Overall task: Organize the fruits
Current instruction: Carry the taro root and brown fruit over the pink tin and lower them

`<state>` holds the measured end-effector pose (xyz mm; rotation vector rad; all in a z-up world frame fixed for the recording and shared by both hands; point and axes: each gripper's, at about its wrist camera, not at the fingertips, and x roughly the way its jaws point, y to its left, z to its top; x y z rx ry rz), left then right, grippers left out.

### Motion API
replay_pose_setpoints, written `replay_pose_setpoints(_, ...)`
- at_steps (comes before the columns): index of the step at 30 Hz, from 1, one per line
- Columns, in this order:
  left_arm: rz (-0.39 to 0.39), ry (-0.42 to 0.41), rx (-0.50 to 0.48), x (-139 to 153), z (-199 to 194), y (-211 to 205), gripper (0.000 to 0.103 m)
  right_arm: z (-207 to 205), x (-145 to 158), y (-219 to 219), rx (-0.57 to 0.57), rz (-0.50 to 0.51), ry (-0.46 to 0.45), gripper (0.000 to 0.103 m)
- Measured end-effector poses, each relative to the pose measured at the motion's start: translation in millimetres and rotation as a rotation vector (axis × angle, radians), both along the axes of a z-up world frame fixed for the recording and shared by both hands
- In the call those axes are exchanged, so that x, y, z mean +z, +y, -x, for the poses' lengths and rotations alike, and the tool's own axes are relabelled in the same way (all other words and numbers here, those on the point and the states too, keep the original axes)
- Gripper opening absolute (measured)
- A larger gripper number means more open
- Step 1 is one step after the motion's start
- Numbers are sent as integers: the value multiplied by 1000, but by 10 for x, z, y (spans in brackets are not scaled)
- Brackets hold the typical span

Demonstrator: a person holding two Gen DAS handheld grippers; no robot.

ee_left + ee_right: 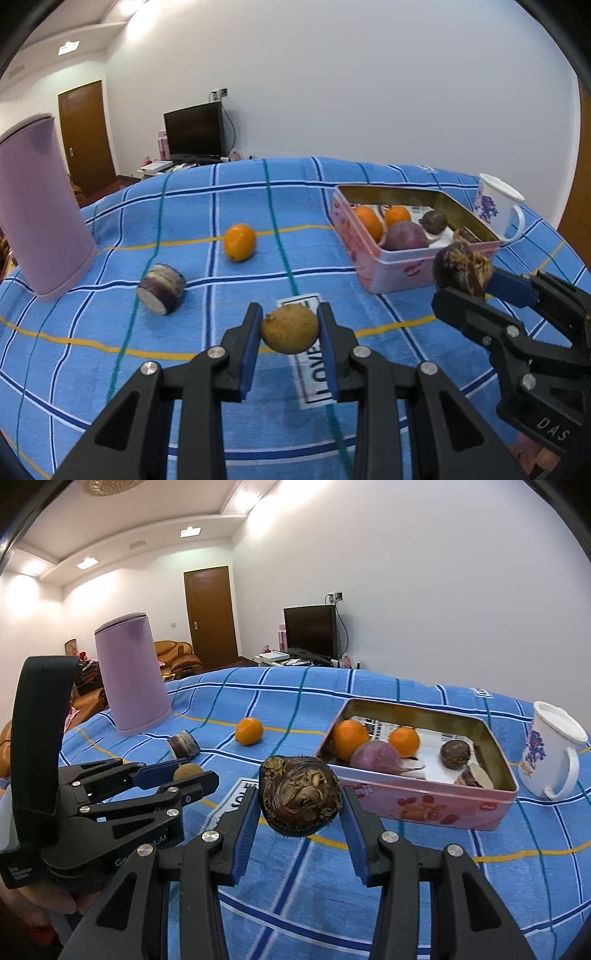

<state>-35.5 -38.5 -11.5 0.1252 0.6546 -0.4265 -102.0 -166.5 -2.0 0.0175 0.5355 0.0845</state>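
The fingers of our left gripper (289, 328) are closed on a small tan-brown round fruit (290, 328), their blue pads pressed to its two sides, and it is carried clear of the blue checked tablecloth (110, 332). The fingers of our right gripper (300, 805) are likewise closed on a dark, scaly brown fruit (300, 797) with dry papery flakes on its face; seen from the left wrist, this load hangs just beside the near corner of the pink tin (391, 273), not yet over its opening. Inside the tin we count two oranges (349, 738), a large purple round item (375, 757), a dark brown ball (455, 754) and a cut piece (476, 775) at the near right corner. Still loose on the cloth are one orange (240, 242) and a cut purple-skinned piece (161, 288) lying on its side, both well apart from the tin and nearer the lilac kettle (40, 206). A white mug (550, 757) stands just beside the tin's right end. We judge the work more than half done: five items are stowed, two are in hand awaiting release into the tin, and two remain to be collected. Room in the tin appears adequate at its right half.
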Motion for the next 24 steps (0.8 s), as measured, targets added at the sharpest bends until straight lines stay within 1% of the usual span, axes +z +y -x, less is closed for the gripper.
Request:
replay_pose_setpoints(21, -15, 12, -110, -13, 173, -525, 32, 244, 26, -517, -98, 3, -14, 46)
replay_pose_setpoints(24, 0, 23, -143, -6, 193, -623, 32, 268, 29, -619, -117, 0, -12, 46)
